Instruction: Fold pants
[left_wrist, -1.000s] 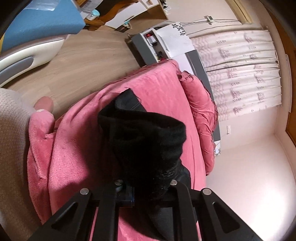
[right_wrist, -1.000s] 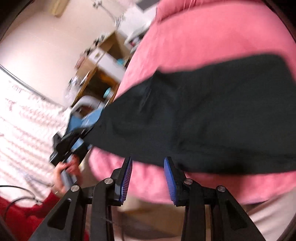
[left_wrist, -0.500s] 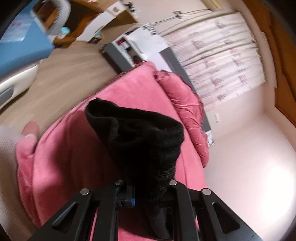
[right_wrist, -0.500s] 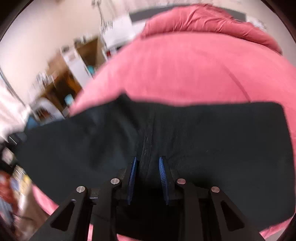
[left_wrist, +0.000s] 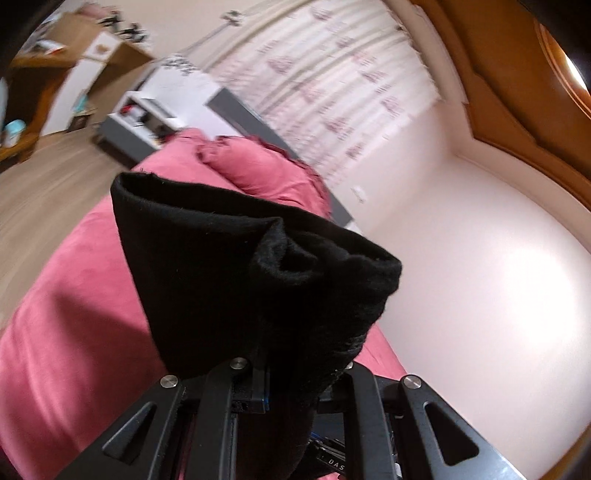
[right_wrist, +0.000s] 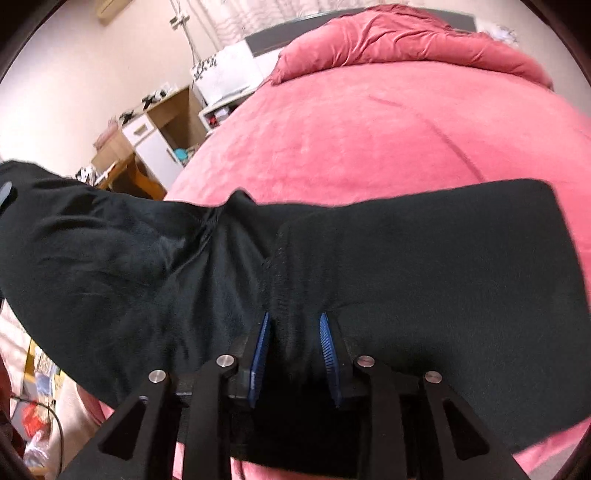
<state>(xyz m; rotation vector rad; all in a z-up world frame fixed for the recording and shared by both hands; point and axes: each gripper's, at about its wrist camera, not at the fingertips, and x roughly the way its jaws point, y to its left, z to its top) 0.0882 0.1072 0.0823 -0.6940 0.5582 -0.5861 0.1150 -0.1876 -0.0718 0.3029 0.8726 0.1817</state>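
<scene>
The black pants (right_wrist: 424, 266) lie across the near part of a pink bed (right_wrist: 369, 125), partly lifted at the left. My right gripper (right_wrist: 293, 325) straddles a ridge of the pants fabric between its blue pads (right_wrist: 260, 347); the jaws stand partly closed with cloth bunched between them. In the left wrist view my left gripper (left_wrist: 295, 373) is shut on a bunched end of the pants (left_wrist: 240, 266), held up above the bed (left_wrist: 74, 314); the cloth hides its fingertips.
A crumpled pink duvet (right_wrist: 399, 40) lies at the head of the bed. A white and grey cabinet (left_wrist: 147, 114) and wooden desks (right_wrist: 147, 140) stand beside the bed. A patterned curtain (left_wrist: 332, 85) hangs behind. Clutter lies on the floor (right_wrist: 37, 413) at left.
My right gripper has moved onto the pants and narrowed around a fold of cloth. My left gripper has lifted and tilted upward with its end of the pants.
</scene>
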